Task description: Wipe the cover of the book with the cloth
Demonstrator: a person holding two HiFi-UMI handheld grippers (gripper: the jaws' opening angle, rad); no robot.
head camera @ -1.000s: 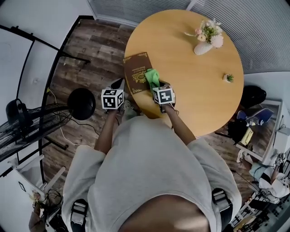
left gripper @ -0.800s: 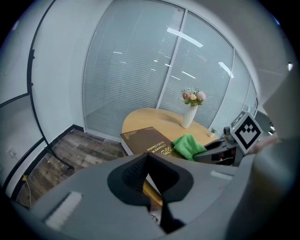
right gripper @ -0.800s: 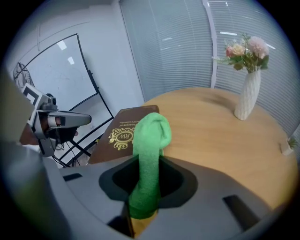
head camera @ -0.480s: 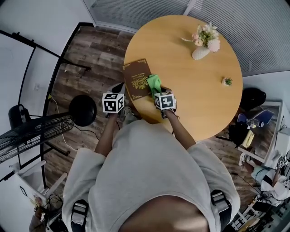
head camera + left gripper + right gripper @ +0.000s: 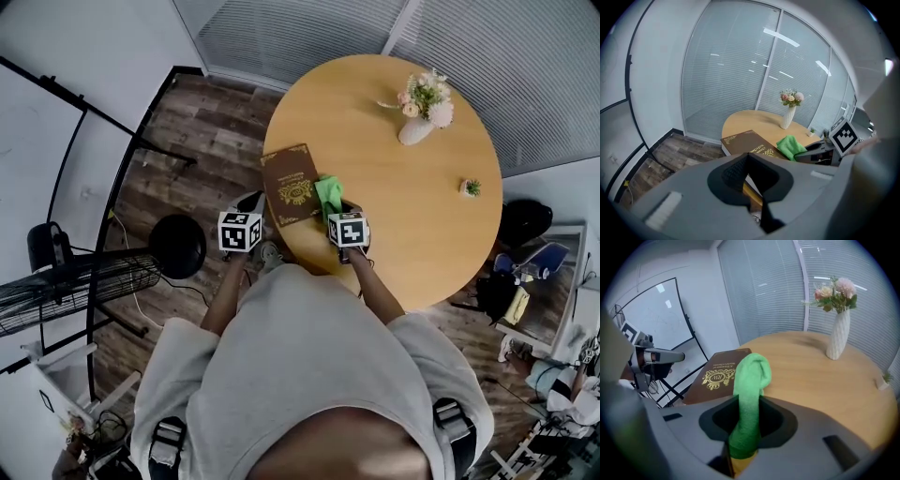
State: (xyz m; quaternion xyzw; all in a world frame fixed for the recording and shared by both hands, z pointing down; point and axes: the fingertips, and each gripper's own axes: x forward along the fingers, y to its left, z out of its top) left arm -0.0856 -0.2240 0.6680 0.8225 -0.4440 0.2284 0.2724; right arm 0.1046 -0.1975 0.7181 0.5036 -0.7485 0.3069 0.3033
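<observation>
**A:** Right tongs [image 5: 745, 427] are clamped on the green cloth [image 5: 751, 380], and its loose end flops over just ahead of them.

**B:** And the book [image 5: 292, 184]?

**A:** Flat by the desk's [image 5: 403, 178] left edge, brown cover up, gold crest showing. The cloth sits at the book's right edge, not on the crest.

**B:** So the wipe looks about to begin. Next move, I'd say: carry the cloth left onto the cover, press down, sweep across.

**A:** Left tongs [image 5: 749, 174] are closed on nothing.

**B:** The head view places them off the desk's left edge, above the floor. Only the right gripper view shows the pinch on the cloth. From overhead, the marker cube hides it.
</observation>
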